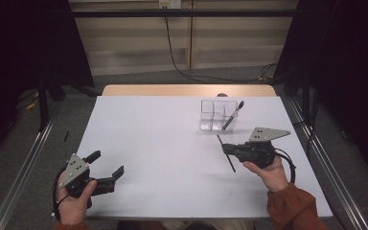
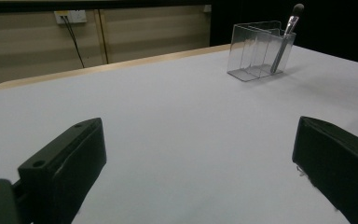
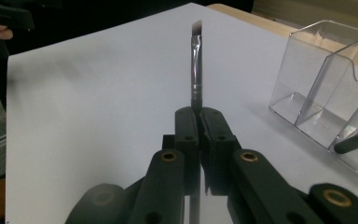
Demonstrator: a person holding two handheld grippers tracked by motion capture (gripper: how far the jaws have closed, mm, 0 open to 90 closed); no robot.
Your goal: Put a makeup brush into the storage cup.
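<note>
Item: slim make-up brush with an angled tip, dark handle and bright metal ferrule — pinched between the pressed-together jaws of the right gripper, held just above the white table, short of the organiser. In the right gripper view the grip sits on the handle below the ferrule, the bristle end pointing away; in the high view the handle end sticks out on the near side. Handling, as judged: light, stiff, smooth-sided and likely to swivel in a narrow pinch; a hold nearer mid-handle, clear of the bristles, should steady it, and the soft tip ought not to be pressed. Container: clear plastic organiser toward the table's far right, divided into compartments, probably light enough to slide if knocked. Contents: one round-headed brush leaning head-up in its right-hand compartment — the others look empty. Left gripper: jaws spread wide, nothing between them, resting at the near left of the table, well apart from the organiser.
</note>
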